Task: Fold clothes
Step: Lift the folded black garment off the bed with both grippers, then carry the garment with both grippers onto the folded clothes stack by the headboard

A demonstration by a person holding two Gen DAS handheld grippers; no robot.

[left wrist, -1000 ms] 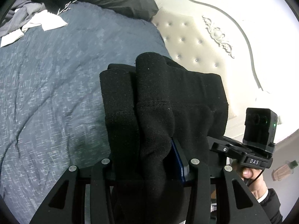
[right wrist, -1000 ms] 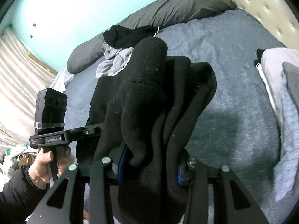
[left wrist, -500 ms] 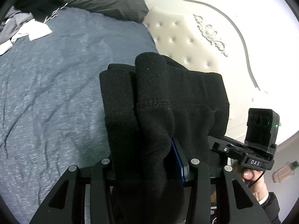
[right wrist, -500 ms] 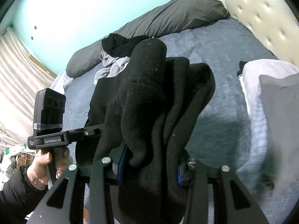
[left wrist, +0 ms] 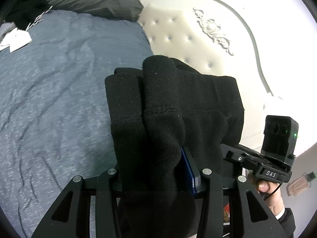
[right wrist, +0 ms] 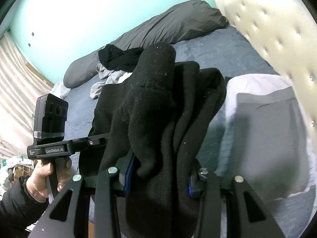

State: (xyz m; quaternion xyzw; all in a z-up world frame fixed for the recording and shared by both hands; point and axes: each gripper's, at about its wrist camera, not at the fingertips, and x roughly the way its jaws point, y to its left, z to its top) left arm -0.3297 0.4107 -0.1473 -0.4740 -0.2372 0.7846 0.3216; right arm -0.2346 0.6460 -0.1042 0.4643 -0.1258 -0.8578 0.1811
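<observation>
A thick folded black garment [left wrist: 168,109] hangs above the blue-grey bed [left wrist: 59,99], bunched between both grippers. My left gripper [left wrist: 156,170] is shut on its left end, and the cloth covers the fingers except one blue pad [left wrist: 188,168]. In the right wrist view the same black garment [right wrist: 158,109] fills the middle. My right gripper [right wrist: 158,178] is shut on its other end, blue pads pressing the fabric on both sides. Each view shows the other hand's tool beside the garment.
A folded stack of grey and lilac clothes [right wrist: 263,134] lies on the bed just right of the garment, beside the tufted cream headboard [right wrist: 267,29]. A heap of unfolded clothes [right wrist: 116,65] and long grey pillows [right wrist: 158,31] lie at the far side.
Both grippers carried the black garment up and across the bed toward the headboard. The folded stack has come closer in the right wrist view. Both grips are unchanged.
</observation>
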